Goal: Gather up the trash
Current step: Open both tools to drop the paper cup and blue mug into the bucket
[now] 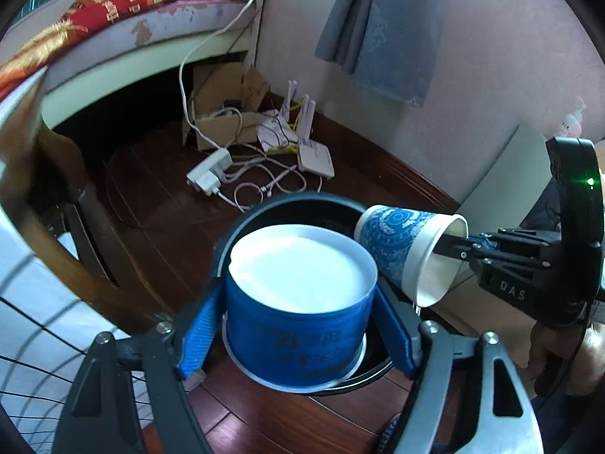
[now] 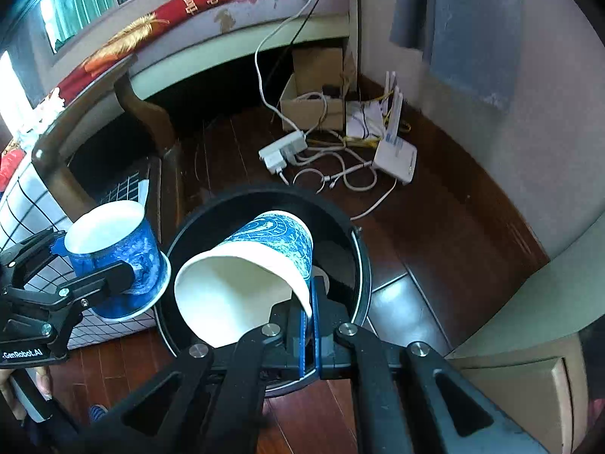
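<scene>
Left gripper is pinching a blue paper bowl, upside down, white base up, blue pads squeezing its sides; it is hanging over the black bin. Right gripper is pressed together on the rim of a blue patterned paper cup, one finger inside and one outside, cup tipped sideways over the bin mouth. Both look light, thin-walled, easily crushed; judging the rim pinch and side squeeze as sensible holds, cup may be slick inside. Bowl print is inverted, unreadable. "DAS" is showing on the right tool, "GenRobot.AI" on the left. Farther off: power strip, white router, cardboard box, bed.
</scene>
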`<act>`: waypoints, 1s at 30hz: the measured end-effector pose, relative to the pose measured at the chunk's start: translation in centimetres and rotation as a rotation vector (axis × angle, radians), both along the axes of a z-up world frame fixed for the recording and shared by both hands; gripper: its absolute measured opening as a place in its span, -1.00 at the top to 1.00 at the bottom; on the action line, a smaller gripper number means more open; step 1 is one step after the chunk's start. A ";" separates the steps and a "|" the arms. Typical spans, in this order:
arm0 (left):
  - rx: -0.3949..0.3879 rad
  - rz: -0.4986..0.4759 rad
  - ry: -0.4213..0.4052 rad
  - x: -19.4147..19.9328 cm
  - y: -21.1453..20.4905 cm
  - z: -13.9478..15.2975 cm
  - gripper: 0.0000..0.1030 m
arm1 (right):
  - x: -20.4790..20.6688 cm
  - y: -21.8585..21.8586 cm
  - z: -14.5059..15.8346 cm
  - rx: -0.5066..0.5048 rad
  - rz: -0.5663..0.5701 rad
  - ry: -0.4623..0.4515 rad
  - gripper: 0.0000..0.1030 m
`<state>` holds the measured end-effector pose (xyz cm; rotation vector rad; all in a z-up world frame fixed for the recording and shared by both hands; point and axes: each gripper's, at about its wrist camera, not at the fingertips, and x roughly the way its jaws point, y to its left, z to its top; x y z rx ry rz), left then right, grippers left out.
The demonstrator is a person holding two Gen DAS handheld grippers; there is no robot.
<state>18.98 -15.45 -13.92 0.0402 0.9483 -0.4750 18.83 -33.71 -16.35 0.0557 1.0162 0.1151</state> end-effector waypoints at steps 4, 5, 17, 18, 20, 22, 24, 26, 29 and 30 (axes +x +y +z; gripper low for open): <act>-0.001 -0.019 0.049 0.7 -1.2 -2.0 -0.52 | 0.7 -0.1 -2.0 -0.001 0.012 0.031 0.93; 0.031 -0.014 0.075 1.1 -1.5 -2.9 -0.52 | 1.0 -0.1 -2.8 -0.016 0.021 0.044 0.93; 0.124 0.069 0.048 1.0 0.0 -3.8 -0.97 | 1.4 -0.9 -3.0 -0.149 -0.064 0.038 -1.00; 0.126 0.075 0.044 1.1 0.1 -3.6 -0.97 | 1.4 -0.6 -2.9 -0.157 -0.057 0.033 -1.00; 0.126 0.086 0.031 1.1 0.4 -3.4 -0.98 | 1.4 0.2 -2.7 -0.171 -0.036 0.028 -1.00; 0.124 0.095 0.018 0.9 0.8 -3.0 -0.98 | 1.6 0.7 -2.5 -0.174 -0.023 0.023 -1.00; 0.130 0.105 0.005 0.6 1.2 -2.5 -0.98 | 1.7 1.2 -2.2 -0.174 -0.009 0.015 -1.00; 0.126 0.115 0.001 0.6 1.7 -2.1 -0.98 | 1.6 1.9 -1.6 -0.182 0.005 0.003 -1.00; 0.133 0.128 -0.012 0.5 2.3 -1.5 -0.98 | 1.4 2.6 -0.9 -0.183 0.020 -0.012 -1.00; 0.134 0.131 -0.020 0.3 2.6 -1.2 -0.98 | 1.2 2.9 -0.7 -0.186 0.024 -0.017 -1.00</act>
